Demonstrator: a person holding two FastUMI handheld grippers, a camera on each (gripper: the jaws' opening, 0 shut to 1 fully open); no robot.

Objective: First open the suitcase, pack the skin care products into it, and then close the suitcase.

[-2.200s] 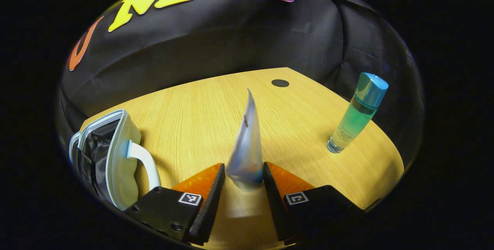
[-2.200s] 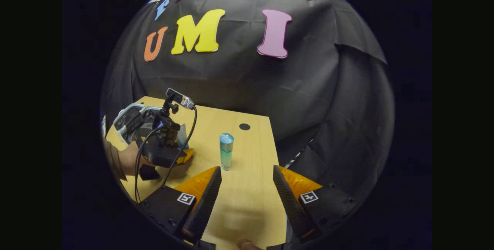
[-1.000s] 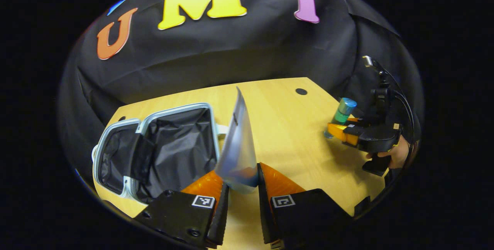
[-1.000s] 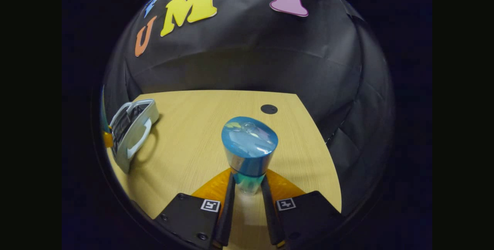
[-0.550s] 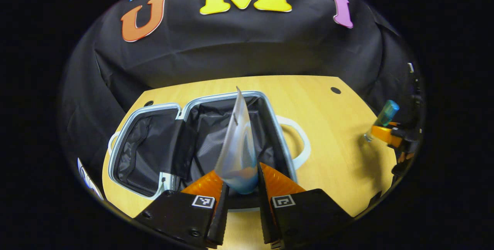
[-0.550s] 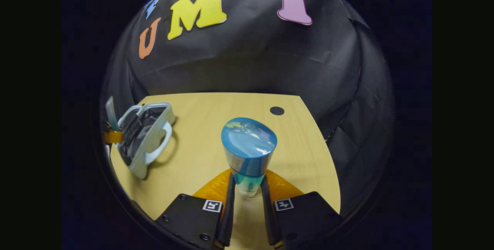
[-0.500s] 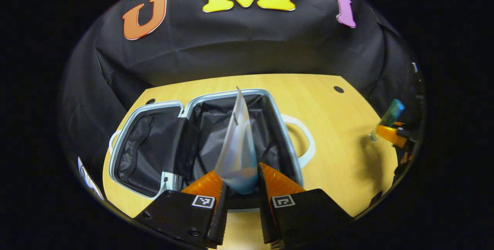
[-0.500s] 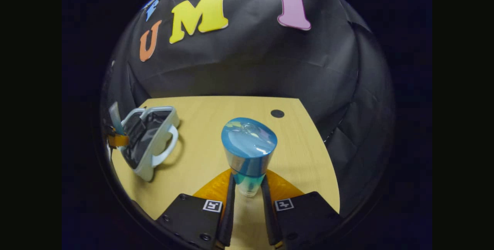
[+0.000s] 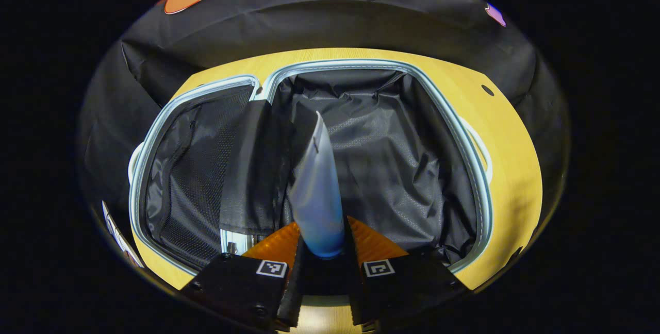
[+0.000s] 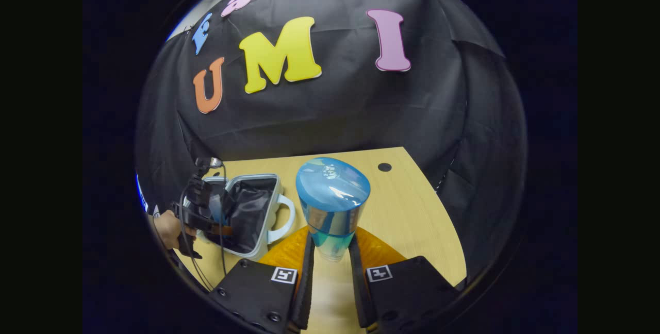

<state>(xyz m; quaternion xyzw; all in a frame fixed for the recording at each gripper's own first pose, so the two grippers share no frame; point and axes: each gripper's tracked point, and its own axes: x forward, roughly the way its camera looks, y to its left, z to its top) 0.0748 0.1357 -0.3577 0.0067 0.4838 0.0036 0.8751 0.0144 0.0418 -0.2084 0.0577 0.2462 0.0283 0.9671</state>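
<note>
In the left gripper view my left gripper (image 9: 319, 251) is shut on a pale tube (image 9: 315, 189) with a bluish lower end, held upright just above the open suitcase (image 9: 464, 143). The suitcase lies flat, both black-lined halves showing, light blue rim all round. In the right gripper view my right gripper (image 10: 330, 251) is shut on a bottle (image 10: 332, 205) with a blue cap and green liquid, lifted off the wooden table (image 10: 412, 210). Farther left in that view a hand holds the left gripper (image 10: 203, 220) over the suitcase (image 10: 258, 205).
A black divider flap (image 9: 247, 169) hangs between the suitcase halves. A white handle (image 10: 283, 220) juts from the suitcase's right side. A round dark hole (image 10: 384, 167) sits near the table's far edge. The black cloth wall closes the back and sides.
My left gripper has carried the tube forward and down, close over the suitcase's right half. My right gripper has lifted the bottle and swung toward the suitcase.
</note>
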